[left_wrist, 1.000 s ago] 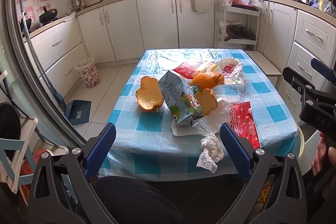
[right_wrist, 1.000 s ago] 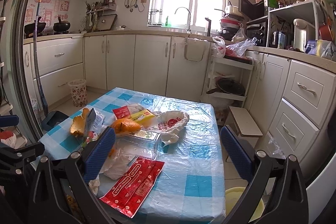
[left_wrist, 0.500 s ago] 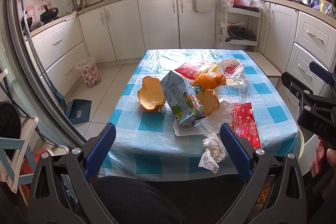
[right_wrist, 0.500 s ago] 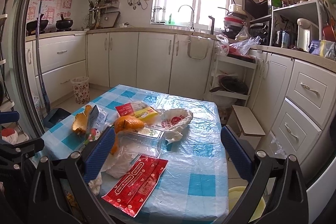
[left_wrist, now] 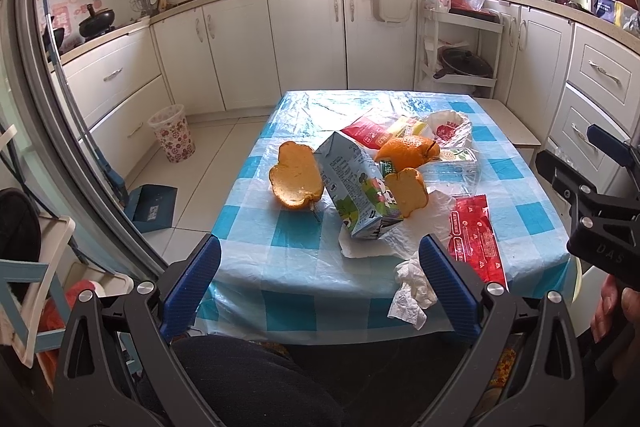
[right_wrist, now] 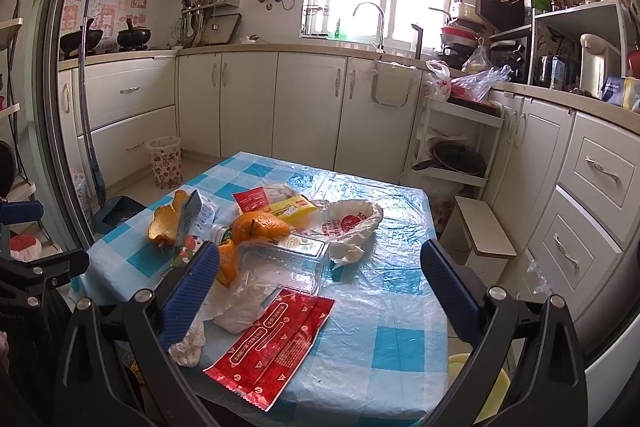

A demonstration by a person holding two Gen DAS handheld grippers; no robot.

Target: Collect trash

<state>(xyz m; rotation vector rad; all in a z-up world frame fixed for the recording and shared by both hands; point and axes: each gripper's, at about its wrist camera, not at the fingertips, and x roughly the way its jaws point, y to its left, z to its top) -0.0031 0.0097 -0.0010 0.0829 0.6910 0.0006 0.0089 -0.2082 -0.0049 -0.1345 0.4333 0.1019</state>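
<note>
Trash lies on a blue-checked table (left_wrist: 256,267) (right_wrist: 400,307): a milk carton (left_wrist: 356,195) (right_wrist: 194,223), orange peels (left_wrist: 294,175) (right_wrist: 256,225), a red wrapper (left_wrist: 474,235) (right_wrist: 276,339), a crumpled tissue (left_wrist: 412,287) (right_wrist: 188,345), a clear plastic box (right_wrist: 288,259) and a white bag (right_wrist: 348,223). My left gripper (left_wrist: 320,287) is open and empty in front of the table's near edge. My right gripper (right_wrist: 320,291) is open and empty above the near right corner, over the red wrapper.
A patterned wastebasket (left_wrist: 172,133) (right_wrist: 164,163) stands on the floor by the left cabinets, with a blue dustpan (left_wrist: 150,207) nearer. A yellow bin (right_wrist: 480,383) sits low beside the table's right corner. White cabinets ring the room.
Both grippers have risen and tilted slightly; the table sits a little lower in the views. Nothing on the table moved and both grippers stay open.
</note>
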